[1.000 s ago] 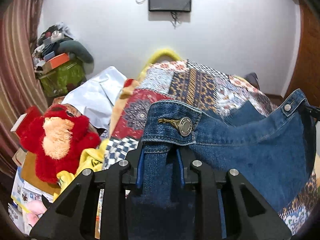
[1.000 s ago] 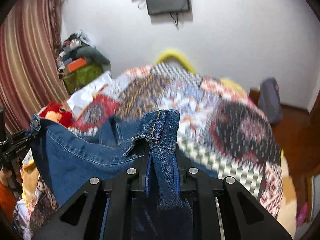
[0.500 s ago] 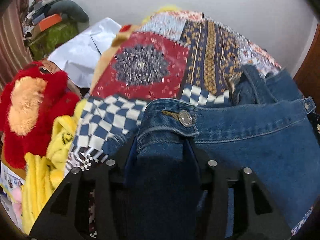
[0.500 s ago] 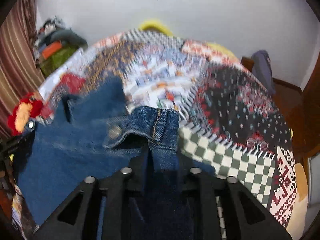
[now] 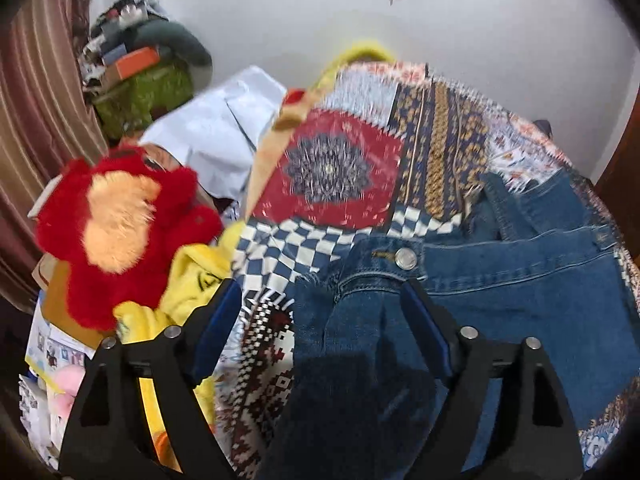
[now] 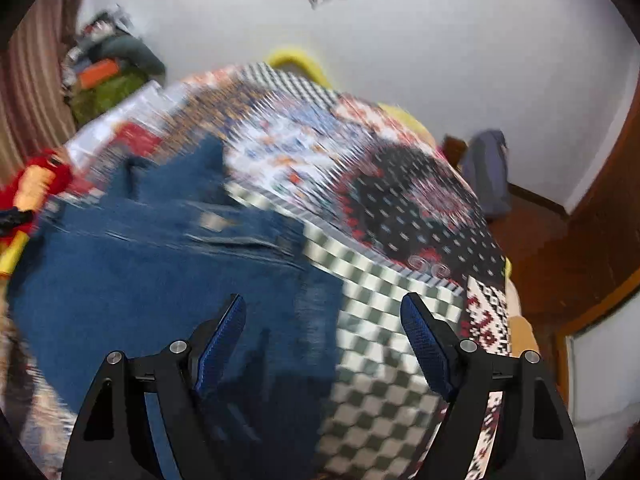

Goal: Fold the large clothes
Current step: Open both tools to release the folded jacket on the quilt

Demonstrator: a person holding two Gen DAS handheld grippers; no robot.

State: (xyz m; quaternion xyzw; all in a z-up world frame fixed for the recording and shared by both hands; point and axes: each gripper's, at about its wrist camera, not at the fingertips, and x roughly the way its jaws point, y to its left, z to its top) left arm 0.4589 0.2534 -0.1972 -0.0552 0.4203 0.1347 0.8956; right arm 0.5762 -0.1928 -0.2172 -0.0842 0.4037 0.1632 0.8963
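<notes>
At 9 o'clock in the left wrist view a red plush toy (image 5: 120, 236) is noted beside yellow fabric (image 5: 192, 280), off the edge of the patchwork bedspread (image 5: 332, 168). The jeans (image 5: 520, 300) are spread from centre to 3 o'clock on that bedspread, waistband and metal button (image 5: 405, 258) just ahead of the fingers, with the legs bunched toward 1 o'clock. The denim is judged heavy and fairly stiff for cloth, not slippery, not fragile; creases should be kept once pressed. The doubled waistband, at its two ends, is judged the best hold, since a thick seam is offered there. The left gripper (image 5: 320, 312) is seen spread wide, nothing pinched; denim lies between and under its blue pads (image 5: 216, 328), and contact cannot be told. In the right wrist view, which is blurred, the jeans (image 6: 140, 280) fill 9 o'clock to centre, with checkered bedspread (image 6: 380, 340) to 3 o'clock. The right gripper (image 6: 322, 320) is likewise spread wide and holds nothing, straddling the denim's edge.
</notes>
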